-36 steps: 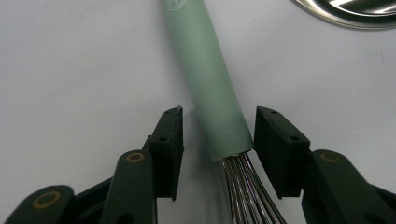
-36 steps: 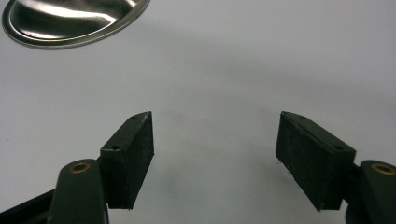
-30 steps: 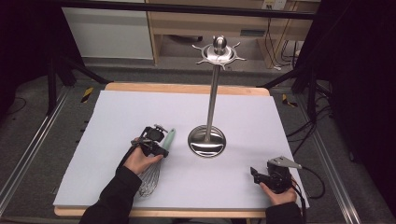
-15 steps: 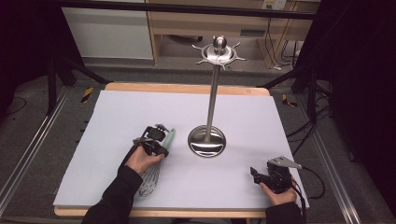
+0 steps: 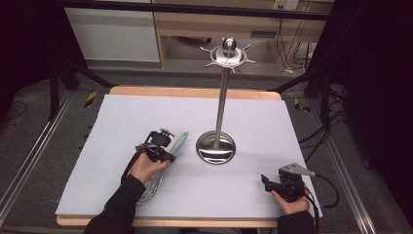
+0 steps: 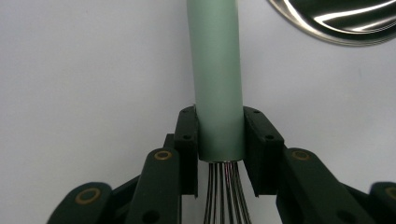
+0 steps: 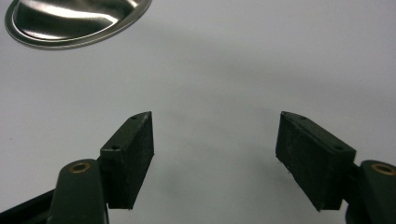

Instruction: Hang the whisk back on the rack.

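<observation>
High view: at lower left of the white counter point(image 5: 112, 126), the left hand-held gripper point(image 5: 163, 146) pins a whisk point(image 5: 171, 151) beside the hanging stand point(image 5: 216, 146).

Left gripper view: jaws clamped on its green handle point(image 6: 218, 79).

Right gripper view: right hand-held gripper point(image 7: 215, 154) jaws apart, idle.

Grasp apparently secured; lifting toward the stand's hooks likely follows.

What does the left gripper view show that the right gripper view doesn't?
The left gripper view shows the left gripper shut on the whisk at the bottom of its green handle, wires trailing back between the jaws. The right gripper view shows the right gripper open, with bare mat between its jaws. Both show the white mat and an edge of the steel stand base.
</observation>
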A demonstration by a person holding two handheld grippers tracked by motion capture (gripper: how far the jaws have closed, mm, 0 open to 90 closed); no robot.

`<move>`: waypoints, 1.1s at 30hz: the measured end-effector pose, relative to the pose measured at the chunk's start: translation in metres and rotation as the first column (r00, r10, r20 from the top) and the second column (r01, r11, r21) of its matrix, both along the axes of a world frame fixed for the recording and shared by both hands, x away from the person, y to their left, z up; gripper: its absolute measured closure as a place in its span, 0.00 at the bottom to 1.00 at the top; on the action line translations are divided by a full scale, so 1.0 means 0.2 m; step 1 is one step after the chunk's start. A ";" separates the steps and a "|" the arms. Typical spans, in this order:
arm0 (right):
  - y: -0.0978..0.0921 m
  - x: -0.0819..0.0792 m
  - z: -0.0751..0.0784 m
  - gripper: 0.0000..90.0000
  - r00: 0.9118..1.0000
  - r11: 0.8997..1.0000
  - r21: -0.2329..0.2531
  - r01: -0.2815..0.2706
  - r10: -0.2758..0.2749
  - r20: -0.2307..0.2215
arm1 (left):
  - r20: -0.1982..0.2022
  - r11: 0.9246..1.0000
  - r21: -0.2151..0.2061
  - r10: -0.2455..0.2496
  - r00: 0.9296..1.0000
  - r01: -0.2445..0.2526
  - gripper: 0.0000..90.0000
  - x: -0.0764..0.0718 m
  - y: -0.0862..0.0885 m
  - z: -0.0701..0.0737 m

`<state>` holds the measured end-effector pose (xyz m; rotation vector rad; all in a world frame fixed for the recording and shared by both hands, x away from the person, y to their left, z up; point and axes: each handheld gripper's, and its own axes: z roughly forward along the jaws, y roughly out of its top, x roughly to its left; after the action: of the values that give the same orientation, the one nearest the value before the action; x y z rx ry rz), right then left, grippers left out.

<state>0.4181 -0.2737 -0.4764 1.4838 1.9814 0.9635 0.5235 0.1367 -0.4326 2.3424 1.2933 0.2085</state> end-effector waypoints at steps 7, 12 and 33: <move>0.00 0.00 0.00 0.31 1.000 1.000 0.000 0.002 -0.002 -0.001 | 0.047 0.999 -0.023 -0.029 0.998 0.030 0.77 -0.06 0.01 0.07; 0.00 0.00 0.00 0.31 1.000 1.000 0.000 0.002 -0.002 -0.001 | 0.087 0.998 -0.050 -0.033 0.996 0.038 0.77 -0.10 0.04 0.11; 0.00 0.00 0.00 0.31 1.000 1.000 0.000 0.006 -0.006 0.002 | 0.236 0.986 -0.162 0.004 0.972 0.035 0.77 -0.24 0.18 0.22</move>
<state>0.4177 -0.2741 -0.4762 1.4878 1.9739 0.9626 0.4748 0.1730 -0.3877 2.1147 1.1315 0.3494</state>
